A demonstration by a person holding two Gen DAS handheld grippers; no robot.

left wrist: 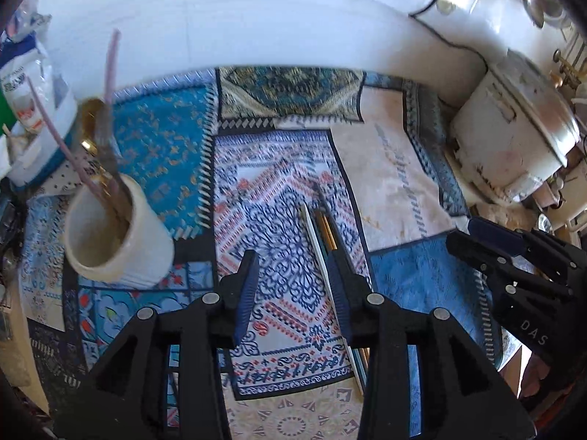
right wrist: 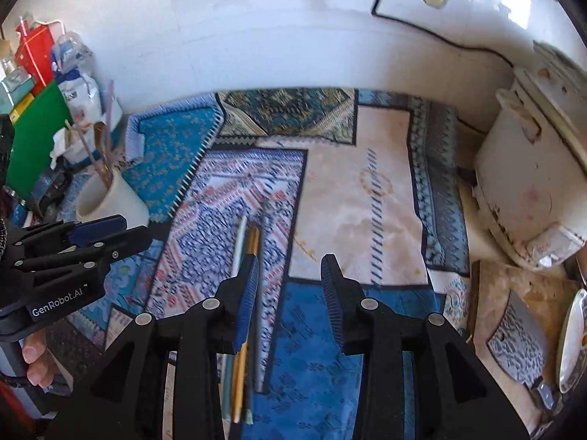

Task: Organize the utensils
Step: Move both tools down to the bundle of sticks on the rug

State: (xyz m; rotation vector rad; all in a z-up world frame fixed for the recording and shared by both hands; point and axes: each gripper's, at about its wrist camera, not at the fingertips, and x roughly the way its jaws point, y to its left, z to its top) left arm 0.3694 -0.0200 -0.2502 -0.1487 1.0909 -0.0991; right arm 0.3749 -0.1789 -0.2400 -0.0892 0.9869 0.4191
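A white cup [left wrist: 117, 234] stands on the patterned cloth at the left and holds several utensils with pink and gold handles [left wrist: 106, 135]. It also shows in the right wrist view [right wrist: 110, 198]. A bundle of chopsticks [left wrist: 326, 231] lies flat on the cloth; in the right wrist view the bundle [right wrist: 247, 242] runs under the left finger. My left gripper [left wrist: 293, 282] is open and empty, its right finger beside the chopsticks. My right gripper [right wrist: 290, 286] is open and empty, hovering just right of the chopsticks.
A white rice cooker [right wrist: 532, 183] stands at the right against the white wall. Bags and boxes [right wrist: 47, 102] crowd the left. A cleaver [right wrist: 521, 337] lies on a board beside a plate [right wrist: 572, 337] at the right front.
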